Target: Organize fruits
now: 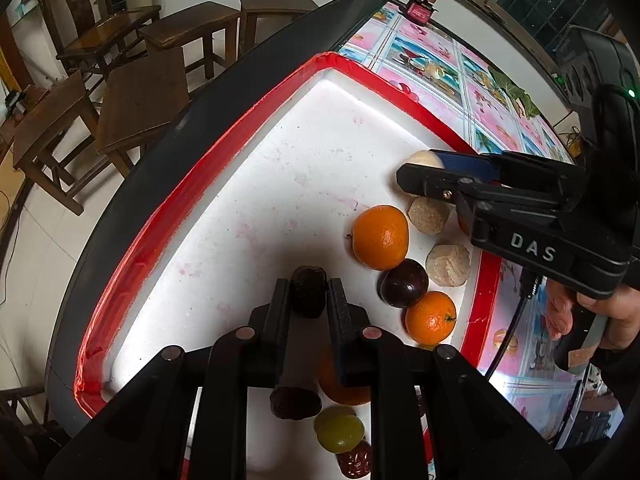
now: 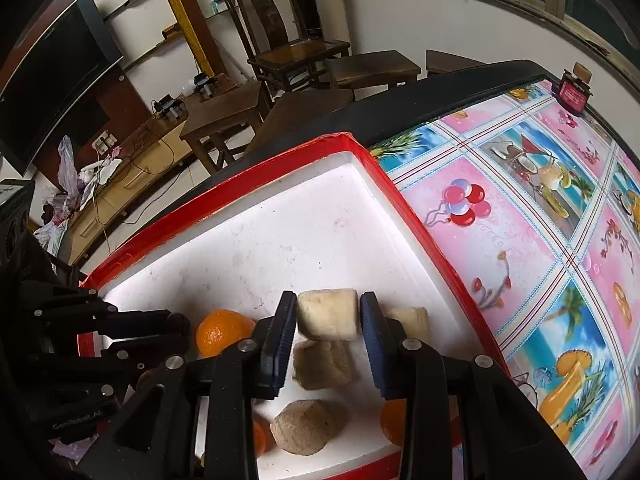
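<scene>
both grippers are over the shallow white foam tray with the red taped rim (image 1: 208,168), which sits on the pink fruit-print tablecloth (image 2: 520,240), and here is how the sorting stands. the left gripper (image 1: 309,292) is pinched tight on a dark wrinkled dried date (image 1: 307,290), holding it just above the tray floor on the near side, most likely so it can be set by the other dark date (image 1: 294,402) lying right under the jaws. beside that one sit a round green grape (image 1: 340,432) and a reddish wrinkled jujube (image 1: 356,465) at the nearest edge. over to the right, the right gripper (image 2: 328,320) frames a pale beige cylindrical chunk of peeled fruit (image 2: 328,314); the blue ribbed pads (image 2: 282,328) stand just off its sides with a sliver of gap on the right, so the jaws are narrowly parted rather than squeezing, and the chunk looks to be resting on the tray. it lands among its own kind, two more beige chunks (image 2: 324,364) (image 2: 306,426) just nearer and another (image 2: 408,320) to its right by the rim, so like seems to go with like along that right wall. the glossy orange mandarins (image 1: 380,238) (image 1: 430,318) and a dark purple round plum (image 1: 404,283) line up between the two groups. my read: beige pile nearly done, date still to be put down.
</scene>
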`<control>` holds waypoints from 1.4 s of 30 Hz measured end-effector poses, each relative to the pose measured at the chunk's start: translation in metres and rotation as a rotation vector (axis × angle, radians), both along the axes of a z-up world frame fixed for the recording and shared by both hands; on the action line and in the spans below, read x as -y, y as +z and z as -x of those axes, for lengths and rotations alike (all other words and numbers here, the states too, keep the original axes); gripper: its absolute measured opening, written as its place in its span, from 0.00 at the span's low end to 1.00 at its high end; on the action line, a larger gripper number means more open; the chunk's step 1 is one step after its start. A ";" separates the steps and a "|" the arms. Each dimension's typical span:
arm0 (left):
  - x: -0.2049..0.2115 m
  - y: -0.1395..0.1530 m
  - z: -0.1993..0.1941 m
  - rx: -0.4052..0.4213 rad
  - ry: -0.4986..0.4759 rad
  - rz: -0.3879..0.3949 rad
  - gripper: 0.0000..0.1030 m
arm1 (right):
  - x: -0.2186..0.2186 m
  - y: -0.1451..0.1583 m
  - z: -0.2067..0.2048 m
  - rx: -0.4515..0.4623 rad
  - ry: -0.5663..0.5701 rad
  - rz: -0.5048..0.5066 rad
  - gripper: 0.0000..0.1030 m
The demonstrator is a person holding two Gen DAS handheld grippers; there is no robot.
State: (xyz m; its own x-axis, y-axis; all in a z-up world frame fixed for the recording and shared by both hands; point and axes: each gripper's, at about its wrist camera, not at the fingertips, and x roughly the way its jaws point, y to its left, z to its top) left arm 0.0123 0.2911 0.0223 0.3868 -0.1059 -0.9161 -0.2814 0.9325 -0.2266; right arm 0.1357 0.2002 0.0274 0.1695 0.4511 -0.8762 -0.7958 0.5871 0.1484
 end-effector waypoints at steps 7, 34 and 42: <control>0.001 0.002 0.002 0.010 0.024 -0.017 0.65 | 0.009 0.014 0.005 0.014 -0.007 -0.030 0.40; 0.054 0.047 0.044 0.109 -0.024 -0.255 1.00 | 0.118 0.063 0.074 -0.020 -0.129 -0.178 0.74; 0.065 0.066 0.063 0.184 0.041 -0.333 1.00 | 0.134 0.068 0.092 0.029 -0.112 -0.159 0.93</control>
State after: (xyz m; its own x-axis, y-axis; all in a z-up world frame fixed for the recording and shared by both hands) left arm -0.0508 0.2264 0.0886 0.5461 0.2043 -0.8124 -0.3023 0.9525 0.0363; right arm 0.0434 0.0660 0.0952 0.2509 0.5607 -0.7891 -0.7321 0.6432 0.2242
